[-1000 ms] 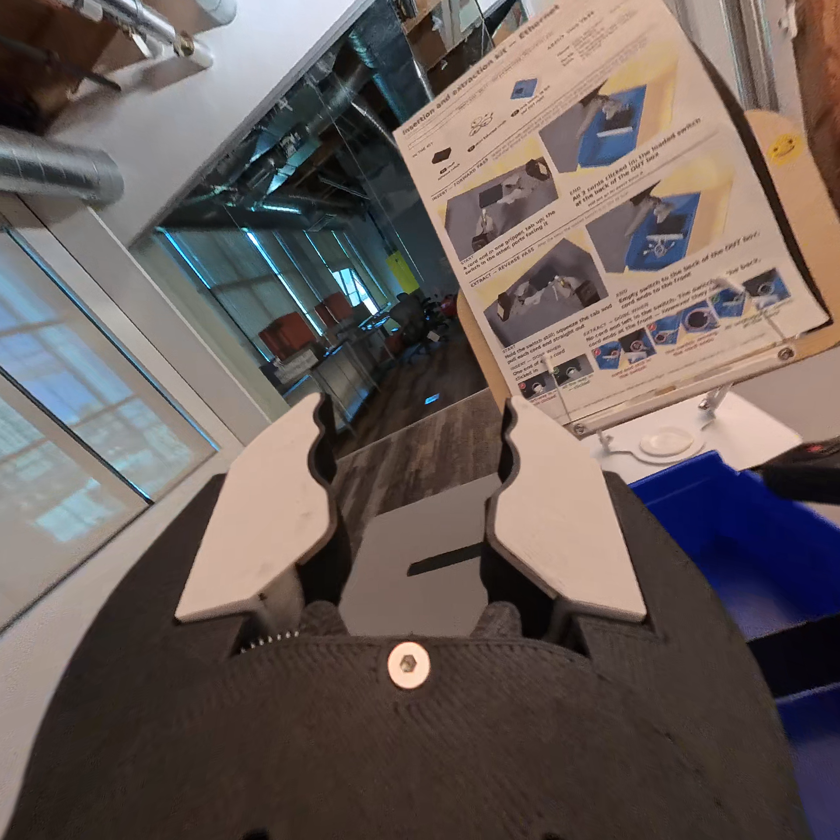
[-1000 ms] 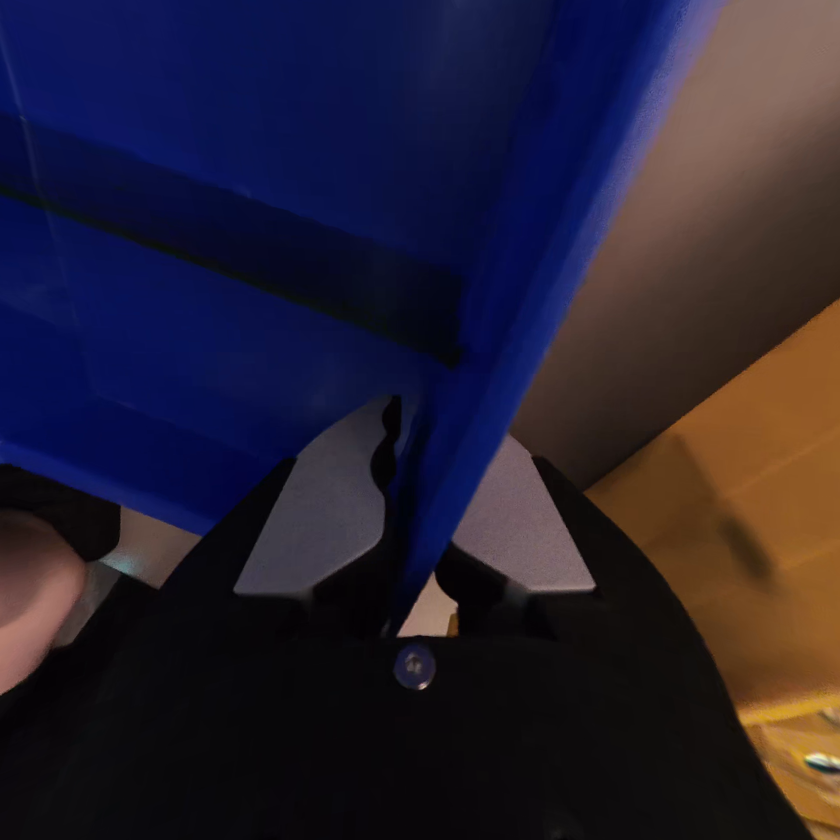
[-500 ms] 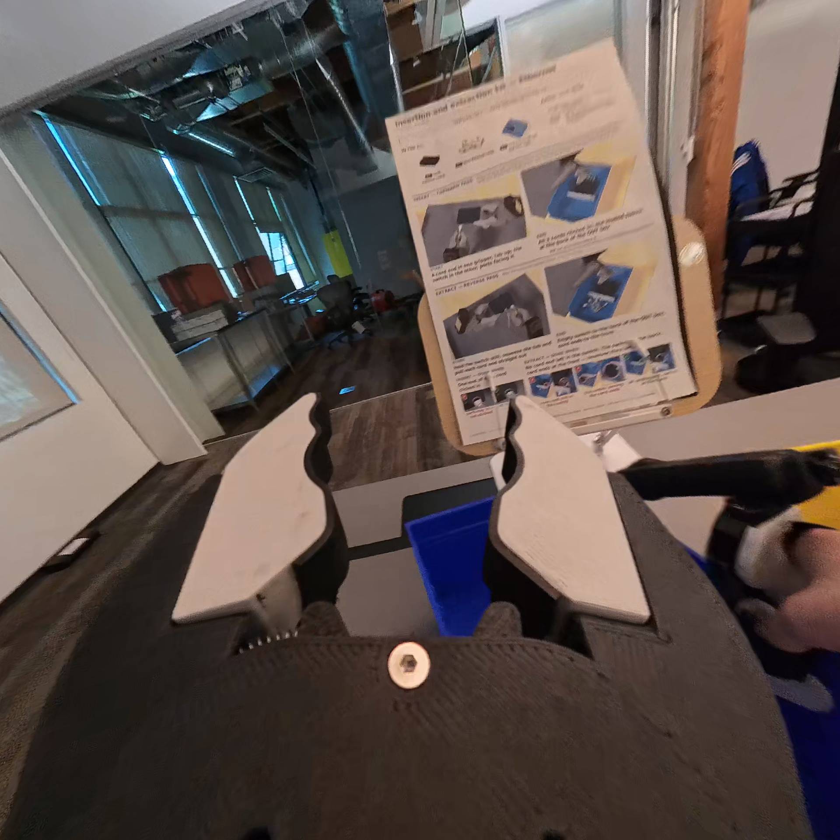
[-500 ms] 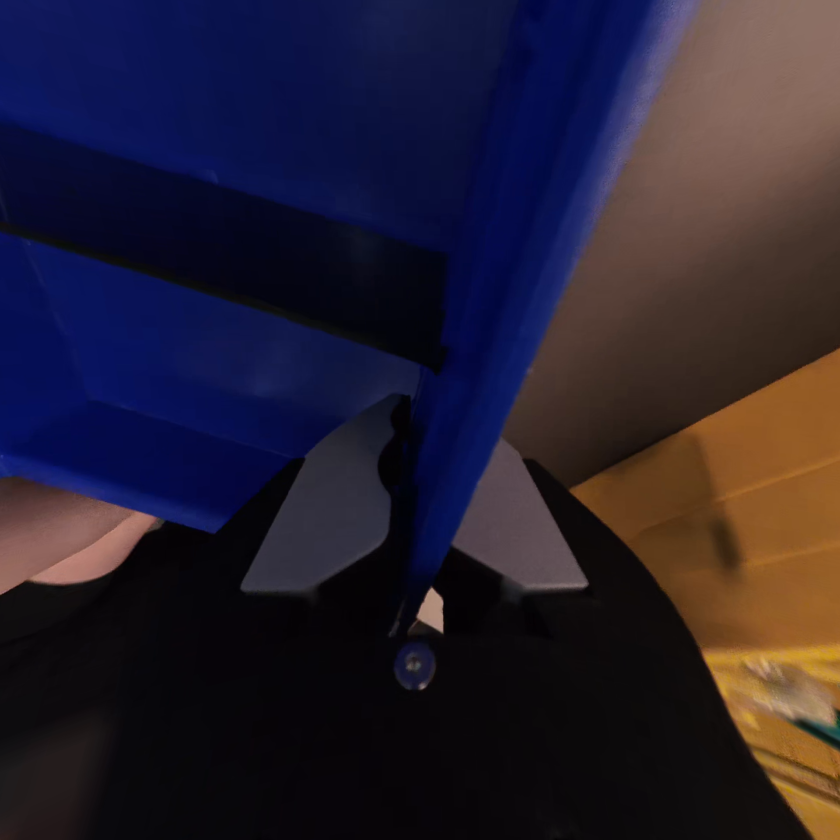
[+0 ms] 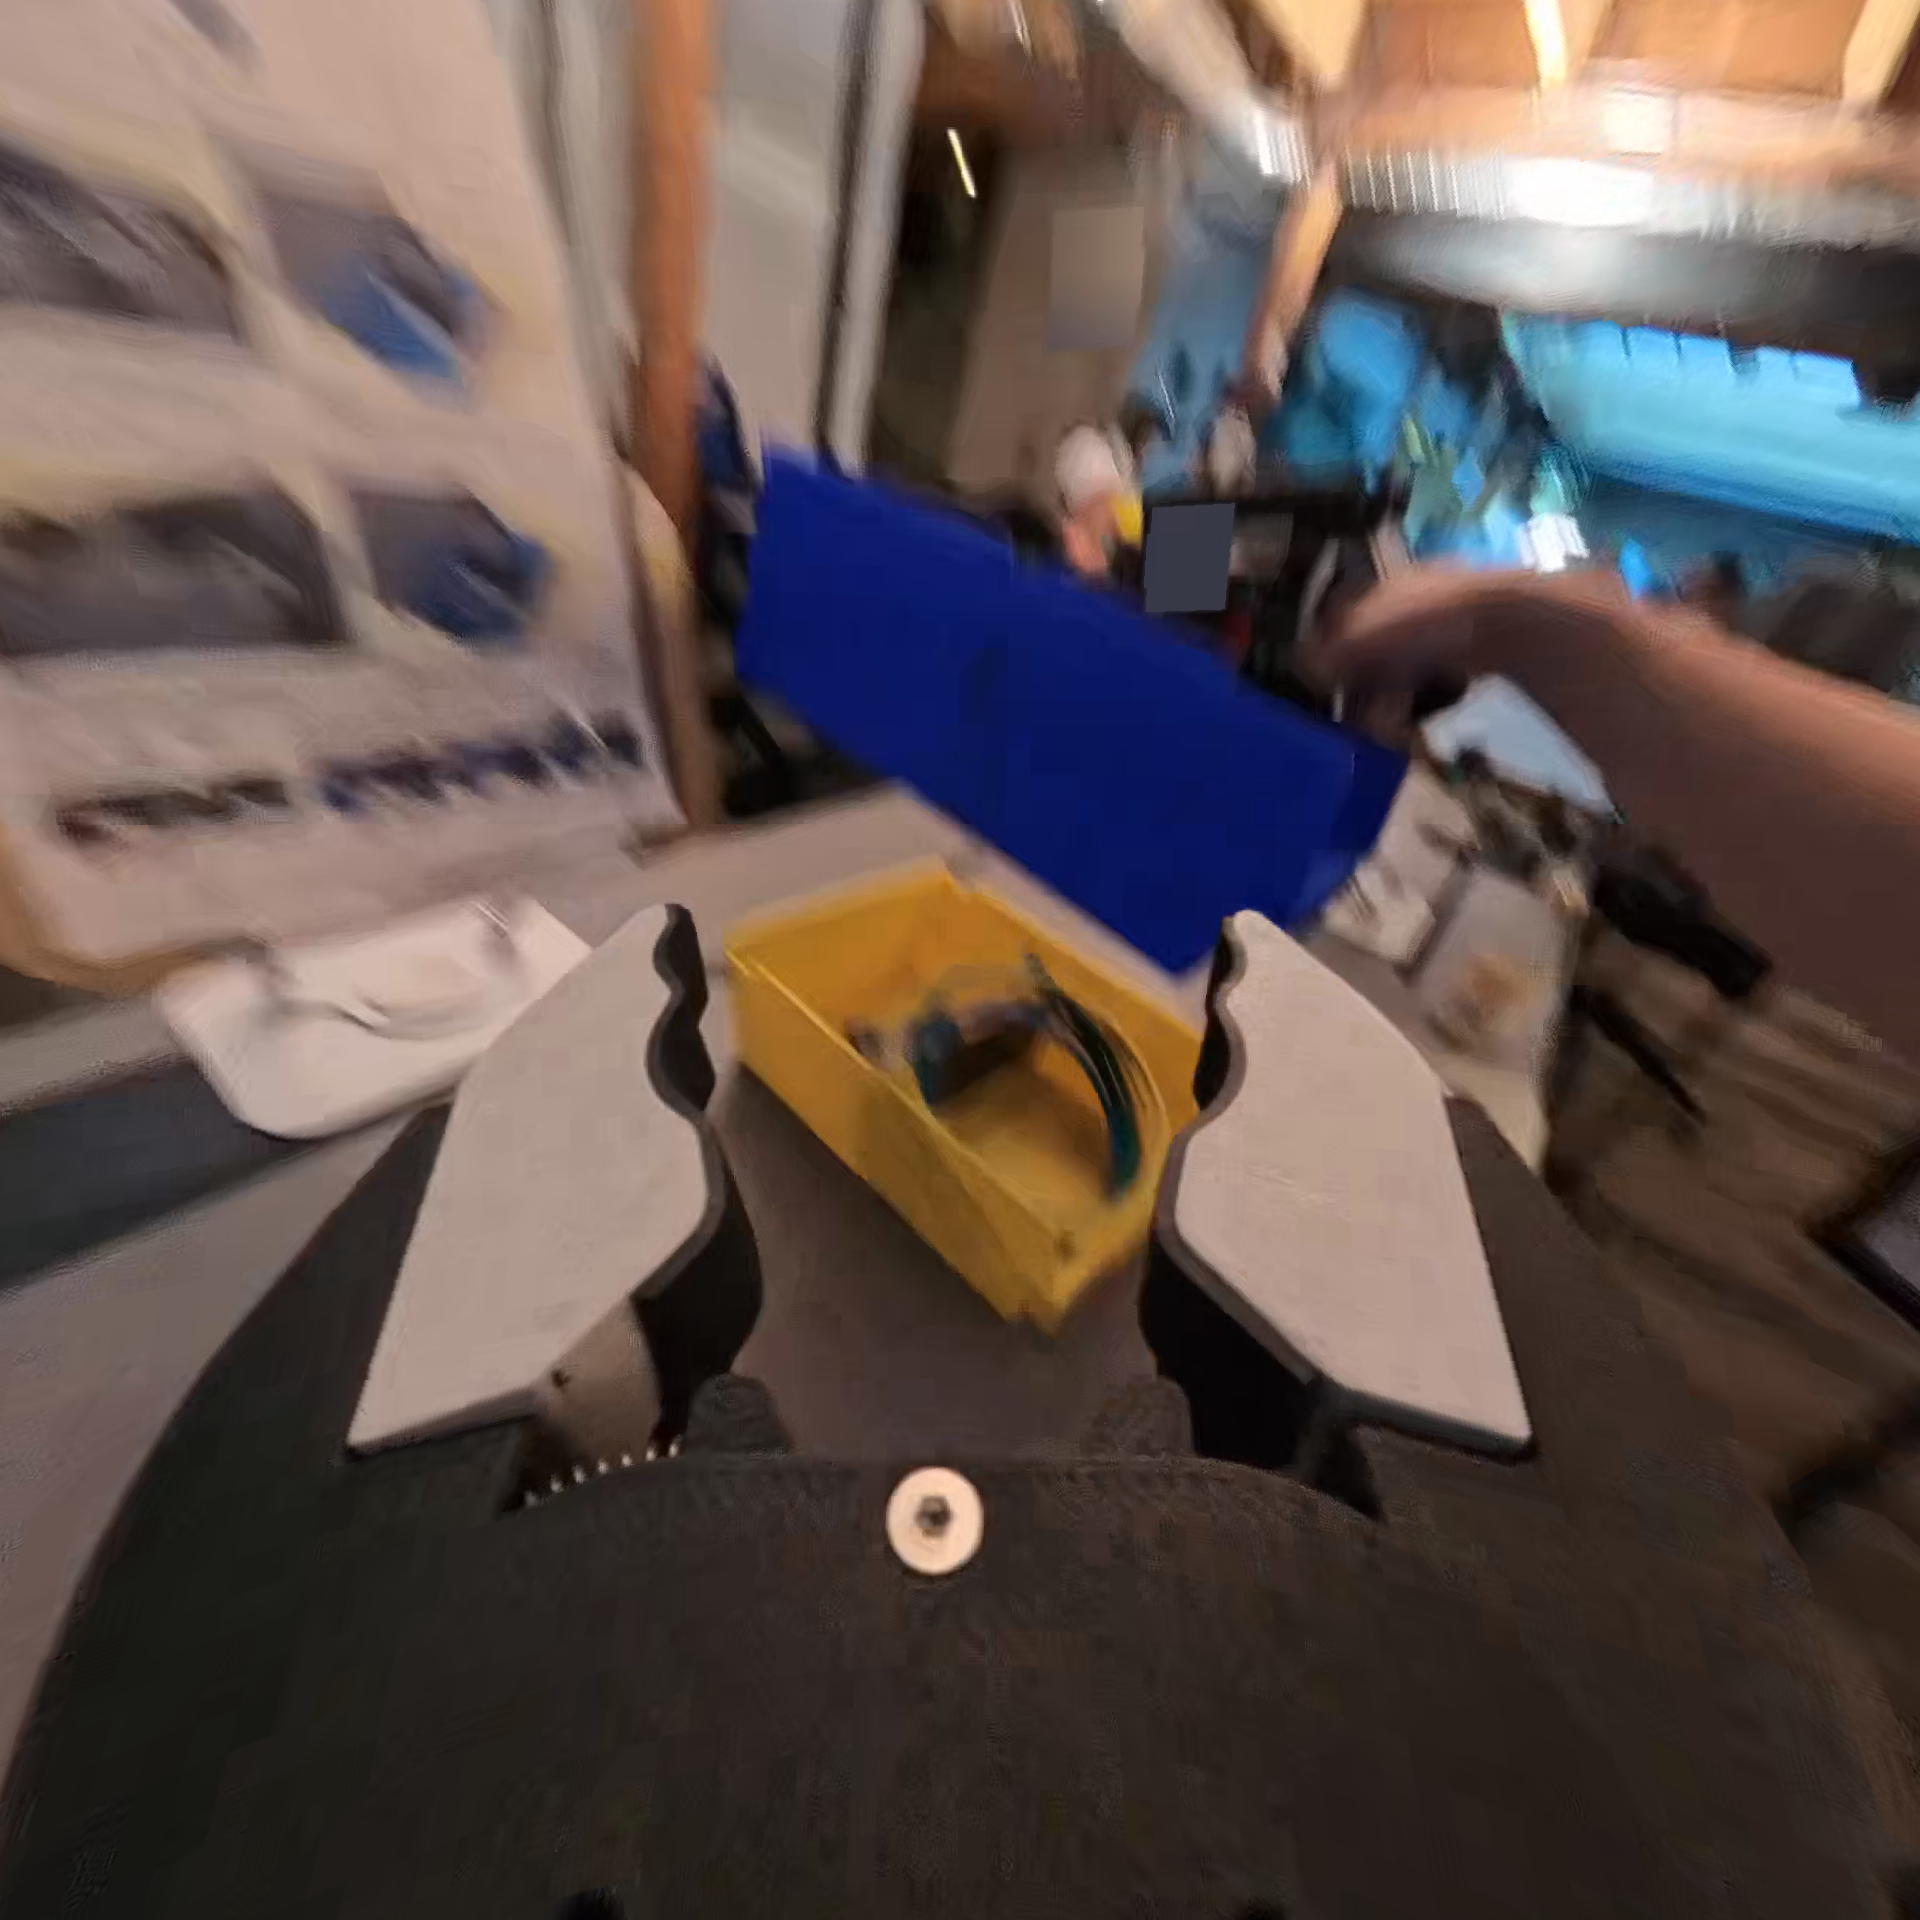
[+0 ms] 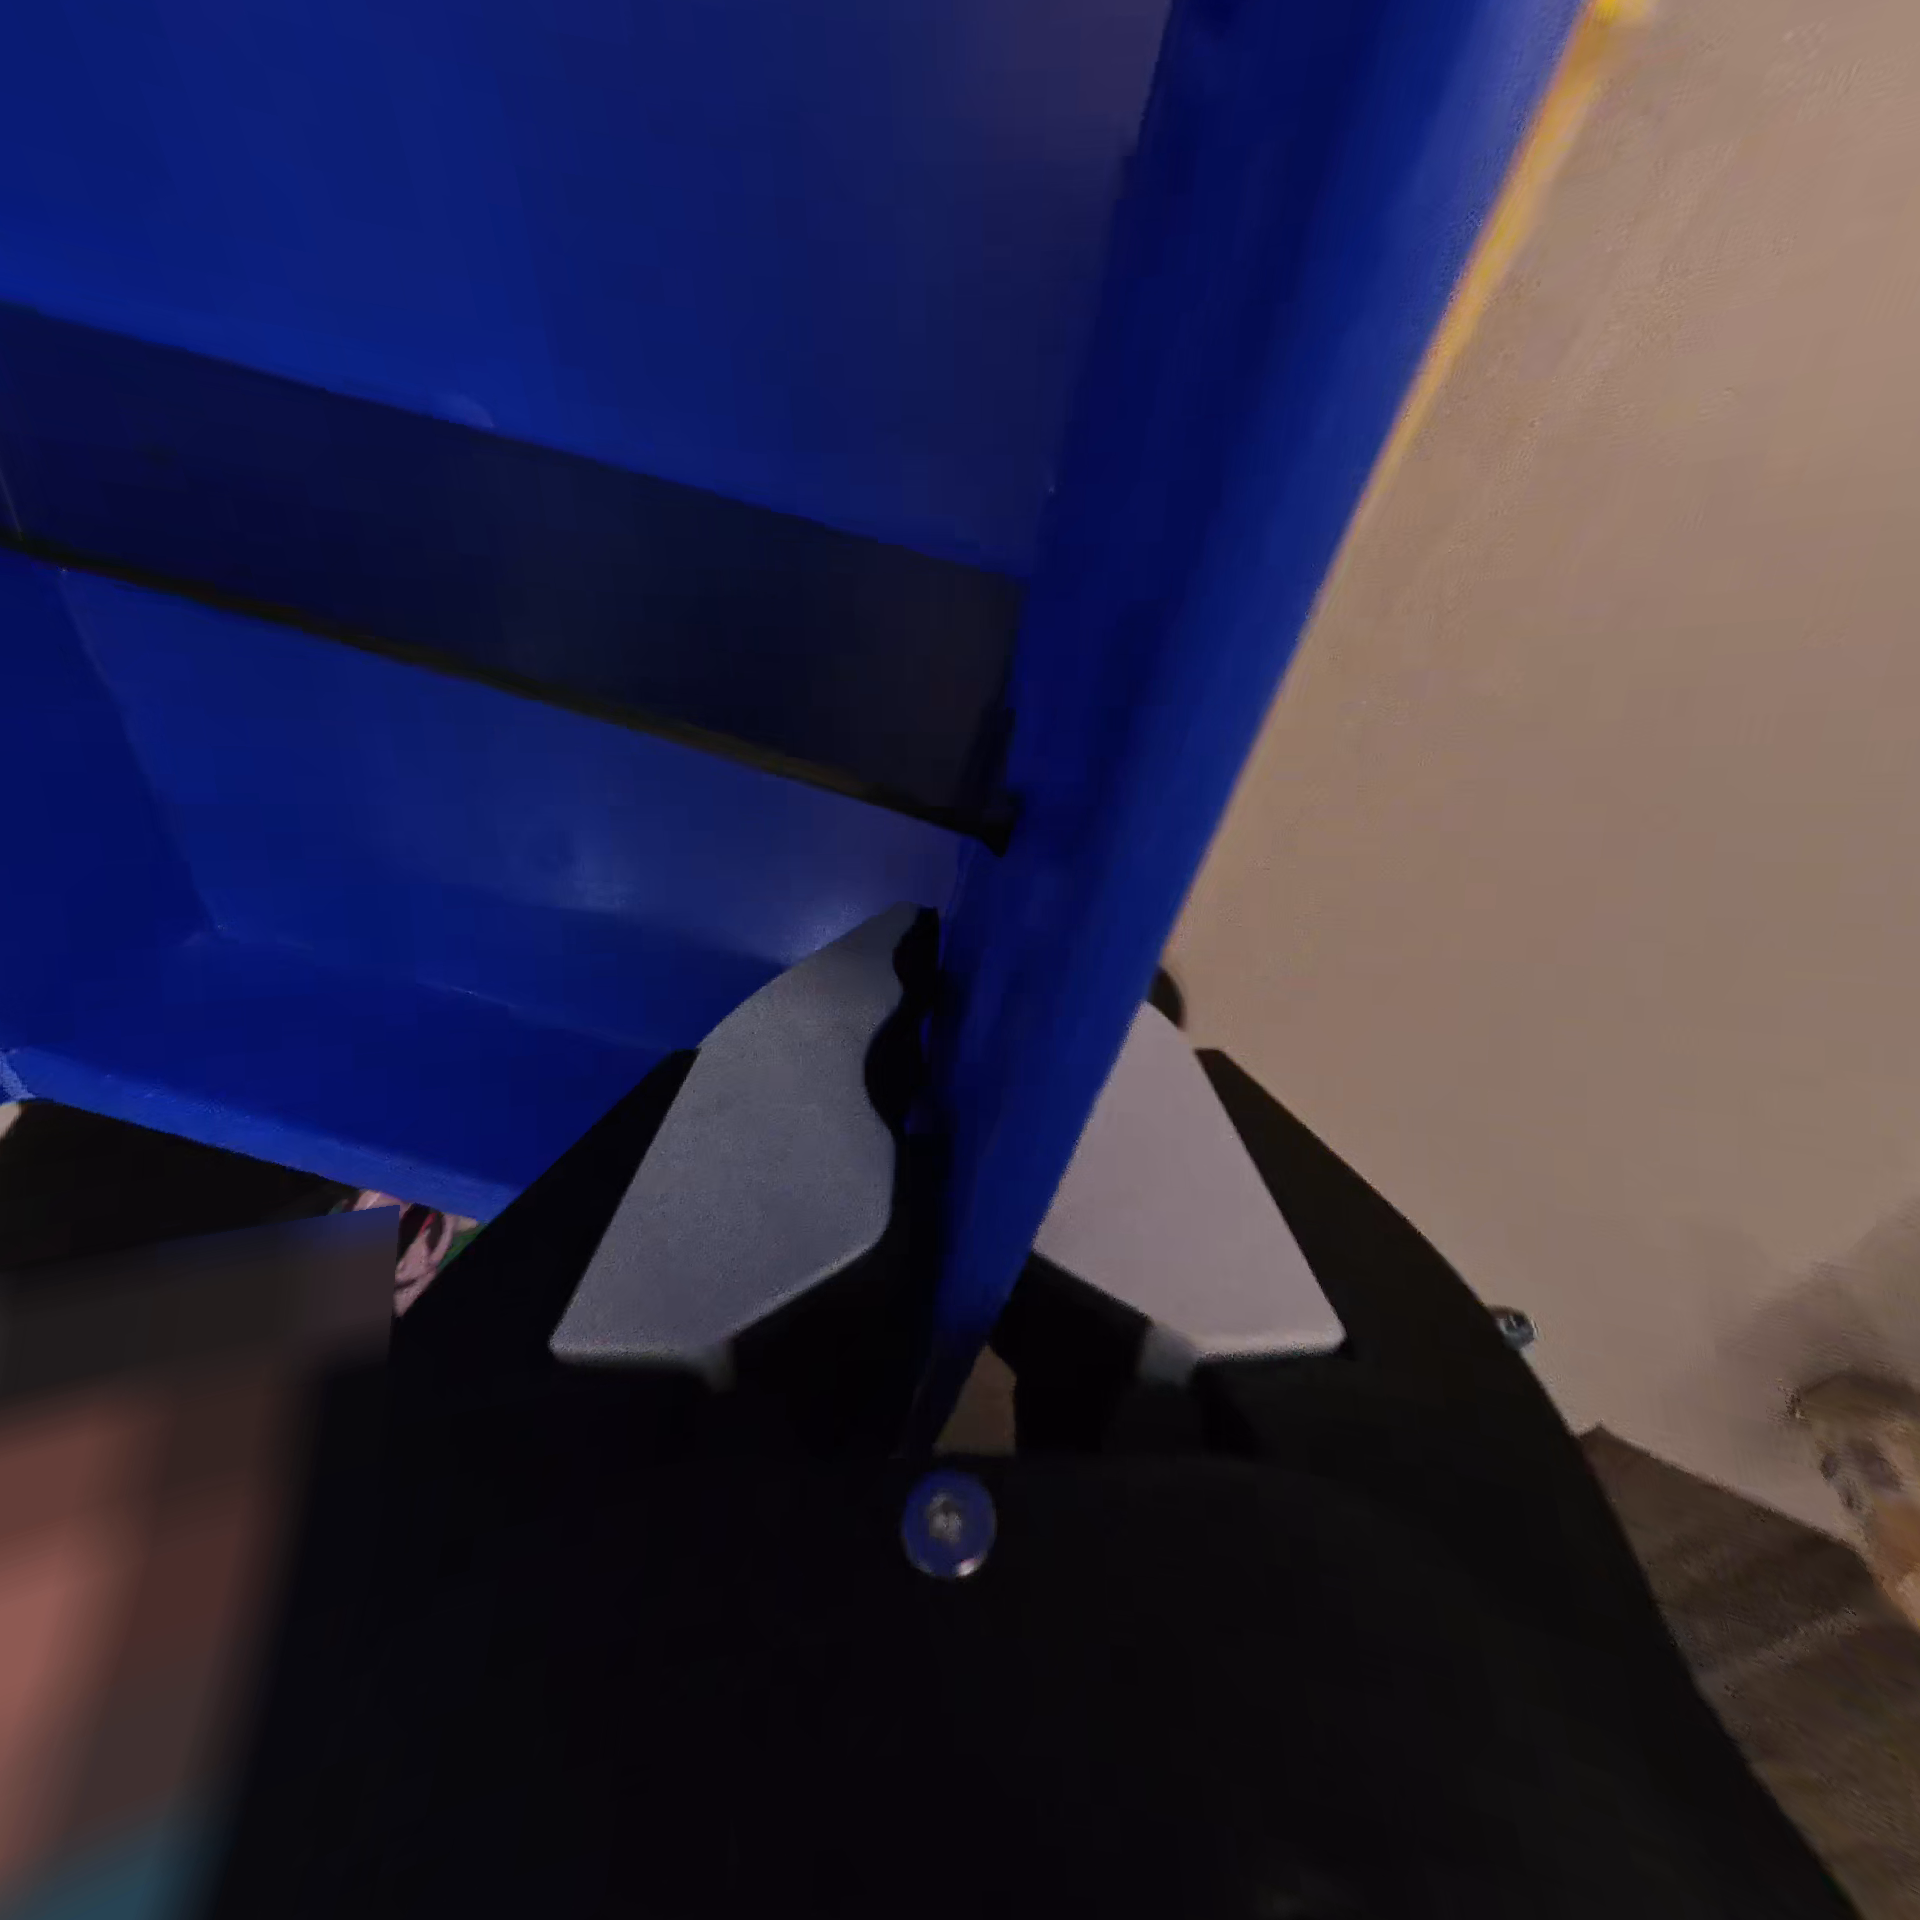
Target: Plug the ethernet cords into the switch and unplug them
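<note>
In the left wrist view my left gripper (image 5: 951, 977) is open and empty, above the near end of a yellow bin (image 5: 935, 1153). The bin holds a dark switch (image 5: 977, 1039) with green and dark cords (image 5: 1107, 1081) curling from it. Behind it a blue bin (image 5: 1039, 707) hangs tilted in the air above the table. In the right wrist view my right gripper (image 6: 997, 997) is shut on the side wall of the blue bin (image 6: 1091, 727), one finger inside and one outside. The view is blurred.
An instruction poster (image 5: 260, 520) stands at the left with a white stand base (image 5: 353, 1008) below it. A person's forearm (image 5: 1662, 727) reaches in from the right. Cluttered shelves and gear lie beyond the grey table (image 5: 125, 1403). Left tips to right tips: about 35 cm.
The left gripper has swung right and down, from the poster to the yellow bin. The right gripper has kept its hold on the blue bin, which is lifted and tilted.
</note>
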A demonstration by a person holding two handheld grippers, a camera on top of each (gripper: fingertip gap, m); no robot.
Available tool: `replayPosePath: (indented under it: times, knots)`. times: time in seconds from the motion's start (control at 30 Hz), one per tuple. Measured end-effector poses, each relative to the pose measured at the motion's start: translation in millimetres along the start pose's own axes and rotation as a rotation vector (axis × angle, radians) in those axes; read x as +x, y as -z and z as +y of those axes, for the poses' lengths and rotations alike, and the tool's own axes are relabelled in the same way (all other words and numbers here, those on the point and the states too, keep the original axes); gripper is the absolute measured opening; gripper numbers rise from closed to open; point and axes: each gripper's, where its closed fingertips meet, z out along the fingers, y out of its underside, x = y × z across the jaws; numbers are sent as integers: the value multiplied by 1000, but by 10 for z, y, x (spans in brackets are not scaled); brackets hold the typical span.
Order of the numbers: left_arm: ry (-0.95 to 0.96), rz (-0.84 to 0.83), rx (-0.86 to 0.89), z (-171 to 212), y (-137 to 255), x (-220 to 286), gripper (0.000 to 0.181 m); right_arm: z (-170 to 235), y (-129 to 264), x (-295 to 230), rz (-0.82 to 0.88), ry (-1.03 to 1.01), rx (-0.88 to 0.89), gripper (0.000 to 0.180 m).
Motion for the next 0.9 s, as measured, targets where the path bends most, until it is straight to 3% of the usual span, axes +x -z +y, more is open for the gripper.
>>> replayPosePath:
  times: [0.07,0.17,0.23,0.33,0.43,0.5,0.57,0.6,0.63,0.9]
  knots:
    - [62,112,-235,502,-535,115,97,283,116,592,22,-114,54,4]
    - [155,147,-461,1244,-1264,113,83,737,99,1366,43,-274,108,6]
    - [186,164,-610,1709,-1527,124,87,1006,4,1771,59,-355,130,6]
    - [197,126,-701,2108,-1720,80,86,1297,-225,2177,62,-436,130,6]
    - [83,-9,-801,2422,-1758,-148,82,1438,-508,2374,30,-465,102,5]
    - [92,4,-835,2501,-1744,-175,72,1457,-701,2430,7,-462,81,5]
    - [113,77,-862,2509,-1703,-135,57,1438,-874,2446,-4,-447,58,5]
    - [108,136,-883,2497,-1667,-97,37,1422,-949,2443,-7,-436,45,5]
    - [89,156,-910,2487,-1615,-120,29,1405,-1019,2425,-15,-425,31,5]
    - [79,-64,-1047,2275,-883,-1142,9,1321,-1481,2327,45,-324,-50,7]
